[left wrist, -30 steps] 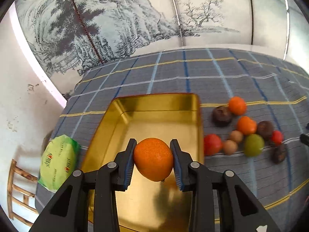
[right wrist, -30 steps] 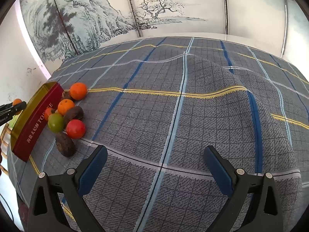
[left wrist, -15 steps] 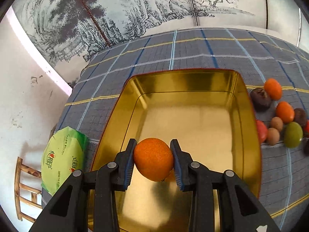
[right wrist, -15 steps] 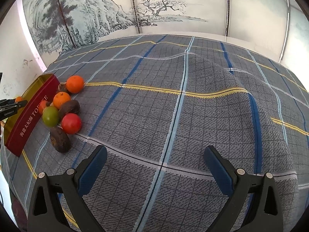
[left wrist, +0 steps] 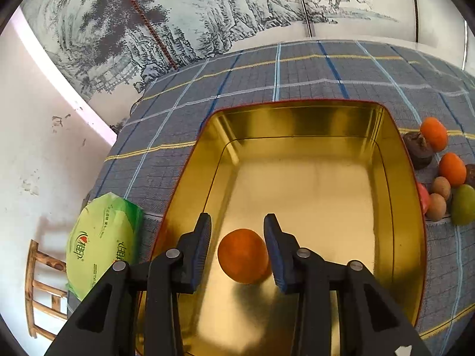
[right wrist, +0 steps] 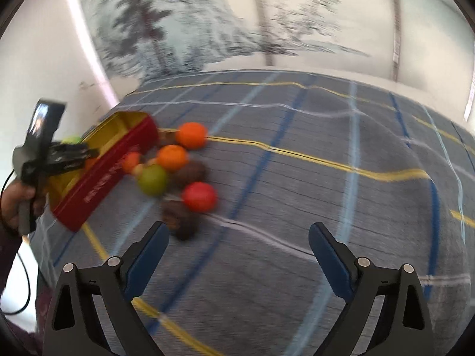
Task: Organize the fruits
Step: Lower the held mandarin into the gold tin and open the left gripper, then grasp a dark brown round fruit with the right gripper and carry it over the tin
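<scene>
Left wrist view: left gripper [left wrist: 237, 238] spread, pads clear of the orange [left wrist: 242, 255], which sits on the gold floor of the tin [left wrist: 297, 124] near its close end, between the two fingers but not pinched. Tin rests on the plaid cloth [left wrist: 255, 77] over the worktop. Just outside the tin's right wall — a cluster of fruit: two small oranges, a dark brown one [left wrist: 418, 151], two tan round ones, a green one [left wrist: 463, 204], a bit of red partly hidden by the wall. Green packet [left wrist: 101, 243] lies left of the tin at the cloth edge; wooden chair [left wrist: 41, 284] below it.

Right wrist view, blurred: right gripper [right wrist: 239, 241] wide apart, nothing between the fingers, above the cloth. Fruit pile ahead left — red fruit [right wrist: 199, 196], green, oranges, dark ones — beside the tin's red outer wall [right wrist: 107, 175]. One dark fruit [right wrist: 181, 222] lies nearest the left finger. Person's hand [right wrist: 17, 204] holds the other gripper over the tin.
</scene>
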`<state>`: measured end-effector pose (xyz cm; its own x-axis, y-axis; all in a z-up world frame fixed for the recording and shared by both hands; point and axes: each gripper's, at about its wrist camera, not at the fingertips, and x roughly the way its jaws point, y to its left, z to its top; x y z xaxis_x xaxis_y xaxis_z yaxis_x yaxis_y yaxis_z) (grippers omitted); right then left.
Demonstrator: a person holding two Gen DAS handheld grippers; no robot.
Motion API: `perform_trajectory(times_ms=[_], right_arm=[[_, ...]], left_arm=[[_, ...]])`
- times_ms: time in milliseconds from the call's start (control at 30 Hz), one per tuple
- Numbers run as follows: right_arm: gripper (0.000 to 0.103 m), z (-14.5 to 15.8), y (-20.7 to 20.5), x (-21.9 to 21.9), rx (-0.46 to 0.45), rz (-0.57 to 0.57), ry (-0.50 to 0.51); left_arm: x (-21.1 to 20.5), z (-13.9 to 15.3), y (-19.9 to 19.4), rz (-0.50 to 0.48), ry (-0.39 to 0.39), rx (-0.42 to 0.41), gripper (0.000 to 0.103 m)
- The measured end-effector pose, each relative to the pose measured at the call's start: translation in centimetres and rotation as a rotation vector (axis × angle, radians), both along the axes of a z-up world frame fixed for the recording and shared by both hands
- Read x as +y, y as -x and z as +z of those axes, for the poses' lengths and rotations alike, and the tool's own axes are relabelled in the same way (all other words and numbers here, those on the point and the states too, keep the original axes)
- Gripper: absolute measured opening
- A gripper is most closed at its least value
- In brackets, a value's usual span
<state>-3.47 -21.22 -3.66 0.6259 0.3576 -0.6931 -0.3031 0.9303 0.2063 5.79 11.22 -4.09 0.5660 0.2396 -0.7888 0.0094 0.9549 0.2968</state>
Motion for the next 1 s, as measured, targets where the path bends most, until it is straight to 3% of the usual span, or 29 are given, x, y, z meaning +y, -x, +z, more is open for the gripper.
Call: perform_trajectory(times_ms=[133,200,333,467,533,633,800,1000], right_arm=[[0.069,-0.3,-0.3,2.9,0.016,0.066,0.047],[0.064,-0.9,-0.8,3.4,0.042,0.067,0.051],[0.063,-1.4,-1.5,3.8,0.077,0.063,0.003],[0.061,-1.5,-1.8,4.8,0.086,0.076,-0.007],[0.050,-1.7,-2.1,5.2,0.096,0.078,-0.006],[0.037,-2.1,-2.5,5.6,0.110,0.075,-0.008],[0.037,-1.1,-1.4,5.9,0.094,0.091,-0.012],[0.037,4.3,-1.0,7.9,0.023,0.205,-0.103]], left_arm=[[0.7,1.6,1.6,0.015,0.073,-0.066,0.050],[0.6,2.7,2.9,0.011,0.126,-0.108,0.051],[0.3,5.0,5.9,0.001,0.218,-0.189,0.078],[0.0,6.6,9.0,-0.008,0.313,-0.252,0.087],[-0.1,6.9,9.9,0.005,0.348,-0.267,0.092],[-0.3,7.0,11.1,0.007,0.354,-0.277,0.094],[0.0,7.0,13.1,0.031,0.297,-0.321,0.099],[1.6,5.6,14.8,0.050,0.306,-0.270,0.099]])
